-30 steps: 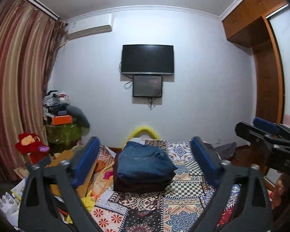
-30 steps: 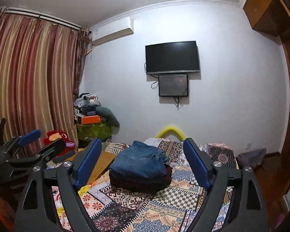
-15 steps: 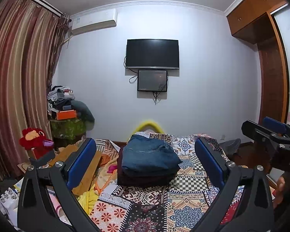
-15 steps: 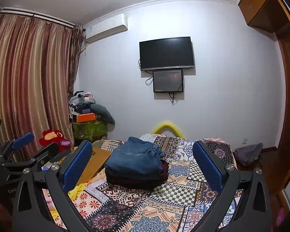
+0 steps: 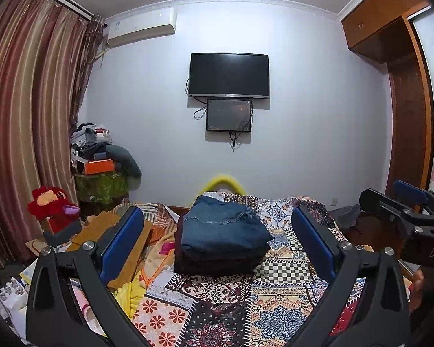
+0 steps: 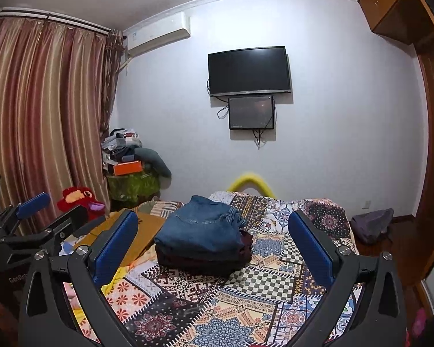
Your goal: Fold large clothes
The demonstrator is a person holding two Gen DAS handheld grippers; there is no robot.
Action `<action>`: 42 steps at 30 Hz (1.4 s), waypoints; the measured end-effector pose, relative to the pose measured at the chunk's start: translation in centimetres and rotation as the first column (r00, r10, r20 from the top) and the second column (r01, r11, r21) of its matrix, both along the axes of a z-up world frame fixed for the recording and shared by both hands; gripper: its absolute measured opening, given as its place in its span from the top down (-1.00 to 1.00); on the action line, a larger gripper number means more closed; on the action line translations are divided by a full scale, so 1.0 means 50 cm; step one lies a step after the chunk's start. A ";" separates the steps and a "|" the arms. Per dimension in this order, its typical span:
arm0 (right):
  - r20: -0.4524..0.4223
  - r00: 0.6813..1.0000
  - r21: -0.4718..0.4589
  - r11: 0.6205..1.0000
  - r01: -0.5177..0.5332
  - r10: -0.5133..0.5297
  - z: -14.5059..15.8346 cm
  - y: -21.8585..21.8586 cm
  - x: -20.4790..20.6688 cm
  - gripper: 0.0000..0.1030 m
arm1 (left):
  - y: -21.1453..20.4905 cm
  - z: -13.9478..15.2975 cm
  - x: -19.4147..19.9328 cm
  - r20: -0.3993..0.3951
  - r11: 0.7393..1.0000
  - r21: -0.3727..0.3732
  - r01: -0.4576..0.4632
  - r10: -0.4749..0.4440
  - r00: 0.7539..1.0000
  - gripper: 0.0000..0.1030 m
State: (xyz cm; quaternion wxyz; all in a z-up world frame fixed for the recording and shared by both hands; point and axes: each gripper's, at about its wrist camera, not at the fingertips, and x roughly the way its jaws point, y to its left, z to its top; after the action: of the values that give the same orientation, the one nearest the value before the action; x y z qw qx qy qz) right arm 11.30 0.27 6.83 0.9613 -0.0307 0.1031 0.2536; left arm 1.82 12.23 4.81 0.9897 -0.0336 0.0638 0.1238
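Folded blue jeans (image 5: 222,228) lie on top of a folded dark maroon garment (image 5: 217,263) in a neat stack on the patterned bed cover (image 5: 217,312). The stack also shows in the right wrist view (image 6: 201,231). My left gripper (image 5: 217,243) is open and empty, held back from the stack and above the bed. My right gripper (image 6: 214,245) is open and empty, also back from the stack. The right gripper shows at the right edge of the left wrist view (image 5: 402,211); the left gripper shows at the left edge of the right wrist view (image 6: 29,219).
A red plush toy (image 5: 52,202) and a cluttered side table (image 5: 101,170) stand at the left by the curtain (image 5: 23,115). A brown board (image 6: 130,237) lies on the bed's left side. A TV (image 5: 228,75) hangs on the far wall. A wardrobe (image 5: 405,101) is right.
Both grippers have drawn back and risen a little from the stack, so more of the wall and ceiling shows. Both stay open. The stack has not moved.
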 end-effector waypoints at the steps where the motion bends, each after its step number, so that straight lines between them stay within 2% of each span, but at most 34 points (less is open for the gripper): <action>1: -0.001 1.000 0.000 1.000 0.001 -0.001 0.000 -0.001 -0.001 -1.00 | 0.000 -0.001 0.001 -0.001 1.000 -0.001 0.000 0.000 1.000 -0.99; 42: -0.019 1.000 -0.009 1.000 -0.007 0.007 0.001 -0.008 0.002 -1.00 | 0.003 -0.004 0.009 -0.012 1.000 -0.006 0.018 -0.018 1.000 -0.99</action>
State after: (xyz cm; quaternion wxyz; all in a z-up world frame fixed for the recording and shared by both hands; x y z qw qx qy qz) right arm 11.40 -0.15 6.91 0.9593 -0.0330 0.1131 0.2566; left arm 2.29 12.39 4.60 0.9903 -0.0354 0.0704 0.1147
